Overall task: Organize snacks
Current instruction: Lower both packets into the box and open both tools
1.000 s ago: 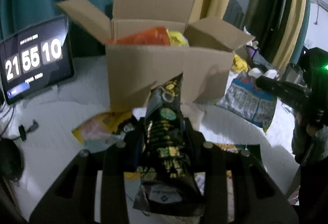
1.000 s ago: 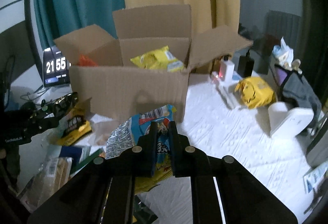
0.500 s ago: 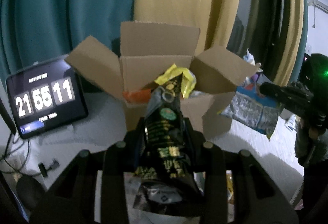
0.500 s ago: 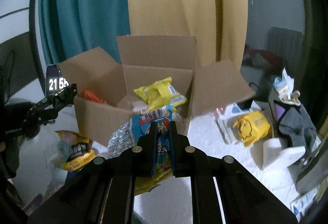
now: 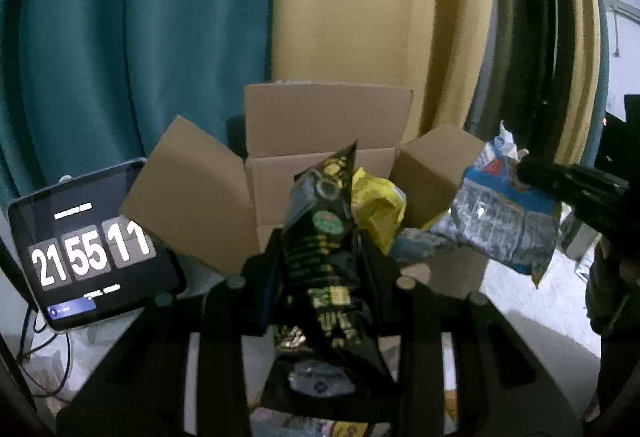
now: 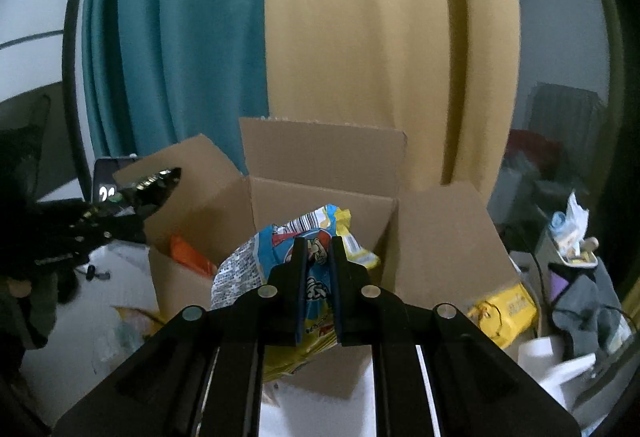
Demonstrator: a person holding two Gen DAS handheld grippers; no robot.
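An open cardboard box (image 5: 320,133) stands ahead with its flaps spread; it also shows in the right wrist view (image 6: 324,157). My left gripper (image 5: 322,249) is shut on a black and gold snack bag (image 5: 320,257), held upright in front of the box opening. My right gripper (image 6: 318,245) is shut on a blue and white snack bag (image 6: 256,261), held over the box's near edge. That bag also hangs at the right of the left wrist view (image 5: 504,221). A yellow bag (image 5: 376,209) and an orange bag (image 6: 190,257) lie inside the box.
A tablet clock (image 5: 88,257) stands left of the box. A yellow packet (image 6: 508,307), a white container (image 6: 552,361) and grey cloth (image 6: 588,301) lie to the right. More snack packets (image 6: 132,321) lie left of the box. Teal and yellow curtains hang behind.
Both grippers have risen and moved toward the box with their bags. The box now sits lower in both views and its inside shows.
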